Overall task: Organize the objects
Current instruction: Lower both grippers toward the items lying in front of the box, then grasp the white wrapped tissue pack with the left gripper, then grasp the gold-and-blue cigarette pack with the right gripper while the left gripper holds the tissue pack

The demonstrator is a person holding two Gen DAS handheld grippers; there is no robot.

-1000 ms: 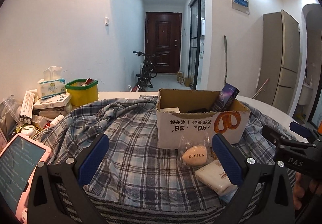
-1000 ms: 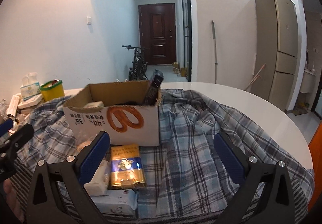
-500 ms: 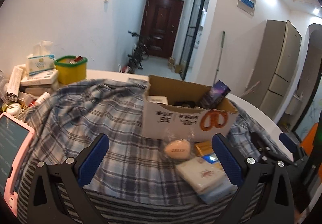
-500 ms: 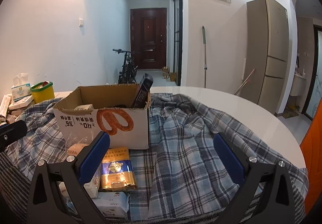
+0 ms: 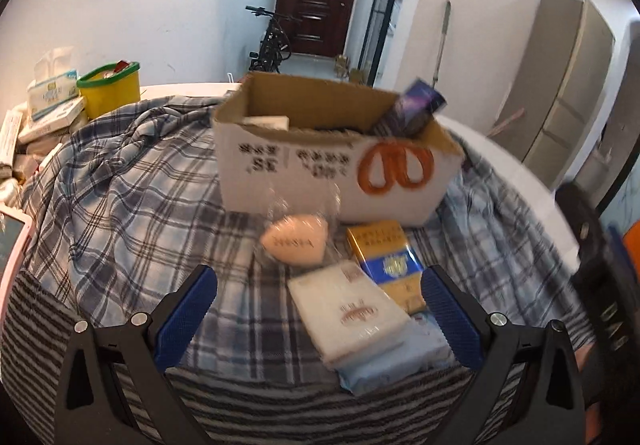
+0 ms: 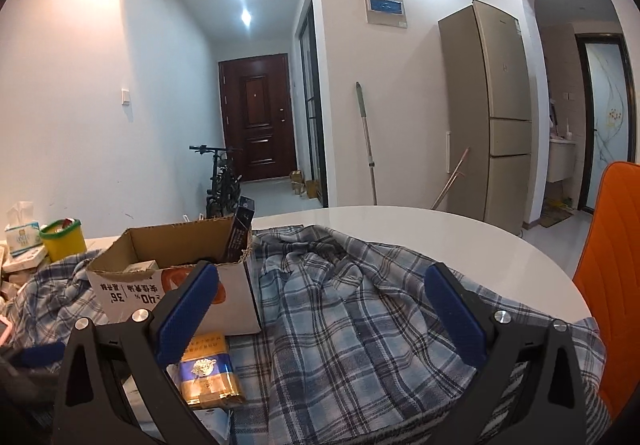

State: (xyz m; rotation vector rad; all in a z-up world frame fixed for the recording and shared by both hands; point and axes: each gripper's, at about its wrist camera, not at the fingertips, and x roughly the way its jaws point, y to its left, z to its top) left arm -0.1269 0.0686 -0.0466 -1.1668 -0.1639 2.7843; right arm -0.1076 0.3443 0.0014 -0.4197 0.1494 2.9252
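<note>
A white table [image 6: 420, 229] is filling the middle of the right wrist view, and a plaid cloth [image 5: 132, 181] is lying rumpled over most of it. In the left wrist view a cardboard box [image 5: 332, 165] is sitting on the cloth just above frame centre, its top open, with a dark carton [image 5: 416, 109] leaning out of its right corner. In the right wrist view the same box is showing at lower left.

Below the box in the left wrist view, a small cluster is lying on the cloth: a white pack [image 5: 352, 313] resting on a pale blue pack [image 5: 400, 361], a gold and blue pack [image 5: 386, 257] touching them on the right, and a peach sponge [image 5: 294, 241] in clear wrap just beside the box front.

The left gripper [image 5: 320, 321] is hovering spread wide at the bottom of its frame, holding nothing, with the white pack lying between its blue pads [image 5: 184, 317]. The right gripper [image 6: 320, 317] is likewise spread wide and holding nothing, framing bare cloth, with the gold and blue pack below its left pad.

A yellow tub [image 5: 110, 89] and a tissue box [image 5: 52, 93] are standing at the left edge of the left wrist view.
</note>
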